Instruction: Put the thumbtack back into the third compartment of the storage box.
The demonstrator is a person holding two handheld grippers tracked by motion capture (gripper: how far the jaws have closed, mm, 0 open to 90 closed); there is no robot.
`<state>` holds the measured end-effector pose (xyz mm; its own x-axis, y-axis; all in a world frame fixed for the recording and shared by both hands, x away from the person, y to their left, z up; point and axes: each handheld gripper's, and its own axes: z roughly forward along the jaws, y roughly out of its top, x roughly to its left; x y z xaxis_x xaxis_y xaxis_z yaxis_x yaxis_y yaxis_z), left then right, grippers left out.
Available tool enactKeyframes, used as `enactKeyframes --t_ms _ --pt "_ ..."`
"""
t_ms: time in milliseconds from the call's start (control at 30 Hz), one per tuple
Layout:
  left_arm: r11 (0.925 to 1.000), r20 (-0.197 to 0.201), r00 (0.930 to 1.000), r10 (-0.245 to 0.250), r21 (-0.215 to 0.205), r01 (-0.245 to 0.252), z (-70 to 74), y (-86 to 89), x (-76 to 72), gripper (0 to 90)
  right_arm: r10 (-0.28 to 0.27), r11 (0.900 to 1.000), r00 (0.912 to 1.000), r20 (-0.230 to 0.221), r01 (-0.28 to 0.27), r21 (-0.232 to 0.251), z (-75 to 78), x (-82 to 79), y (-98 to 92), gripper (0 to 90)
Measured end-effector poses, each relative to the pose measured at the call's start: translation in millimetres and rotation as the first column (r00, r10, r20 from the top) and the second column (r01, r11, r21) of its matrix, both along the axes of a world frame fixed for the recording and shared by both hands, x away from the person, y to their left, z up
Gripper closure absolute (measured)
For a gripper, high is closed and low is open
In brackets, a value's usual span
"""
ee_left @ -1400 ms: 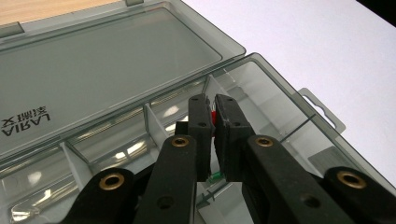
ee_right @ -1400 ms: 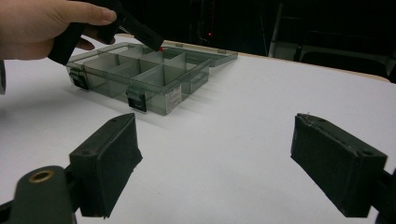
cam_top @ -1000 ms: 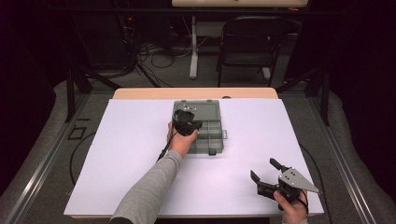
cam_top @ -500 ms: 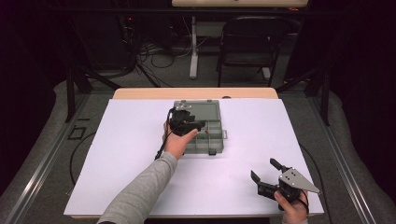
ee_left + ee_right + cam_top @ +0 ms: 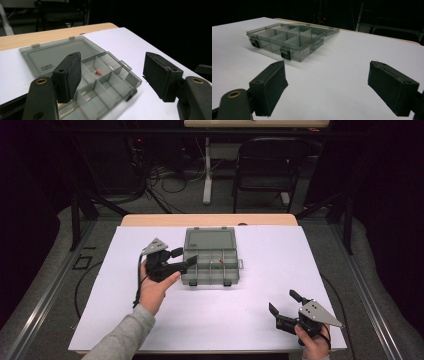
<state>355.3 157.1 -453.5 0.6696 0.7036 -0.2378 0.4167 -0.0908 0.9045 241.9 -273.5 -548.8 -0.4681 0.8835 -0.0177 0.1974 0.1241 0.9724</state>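
A: With the red part (image 5: 98,73) sitting in a middle cell of the open box (image 5: 210,264) mid-table, back the left gripper (image 5: 181,260) off level; jaws just opened wide, nothing between.

B: Right gripper (image 5: 284,306) wide too, empty, near corner. Part clear from left gripper view; hidden behind dividers from the right one.

Bright tabletop, dark surroundings, soft focus

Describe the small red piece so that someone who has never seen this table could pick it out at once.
On the white table cover sits a grey see-through compartment box with its lid folded flat open behind it. The small red piece lies in a back-row compartment, right of centre, the one spot of colour in the box.
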Motion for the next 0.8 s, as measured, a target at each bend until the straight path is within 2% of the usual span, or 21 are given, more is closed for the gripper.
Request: enactKeyframes --t_ms 100,167,367,500,567,700,800 --pt "0.9995 0.025 0.9995 0.021 0.025 -0.021 -0.4 17.5 -15.8 31.2 0.004 1.0 1.0 -0.002 -0.004 0.001 0.4 -0.4 0.4 14.5" --pt "0.9988 0.027 0.9991 0.033 0.037 -0.034 -2.9 30.6 -27.1 31.3 0.005 1.0 1.0 -0.004 -0.005 0.004 0.3 -0.5 0.7 14.5" --pt "0.9965 0.031 0.9963 0.081 0.017 -0.081 -13.4 61.2 -54.5 31.3 0.007 1.0 1.0 0.001 -0.007 0.006 0.2 -1.1 0.8 14.5" --pt "0.9911 0.062 0.9905 0.123 0.044 -0.125 -24.6 79.0 -71.1 31.3 0.006 1.0 1.0 0.001 -0.006 0.005 0.0 -1.1 0.6 14.5" --pt "0.9869 0.071 0.9881 0.136 0.077 -0.142 -33.5 87.9 -77.5 31.4 0.007 1.0 1.0 0.0 -0.007 0.002 0.0 -1.3 0.7 14.5" --pt "0.9835 0.049 0.9875 0.15 0.095 -0.154 -52.2 100.5 -84.9 31.7 0.006 1.0 1.0 0.0 -0.006 -0.001 -0.5 -1.1 1.0 14.5" --pt "0.9841 0.024 0.9874 0.156 0.081 -0.158 -65.4 108.0 -88.1 31.7 0.006 1.0 1.0 -0.003 -0.006 -0.003 -0.9 -1.1 1.3 14.4"
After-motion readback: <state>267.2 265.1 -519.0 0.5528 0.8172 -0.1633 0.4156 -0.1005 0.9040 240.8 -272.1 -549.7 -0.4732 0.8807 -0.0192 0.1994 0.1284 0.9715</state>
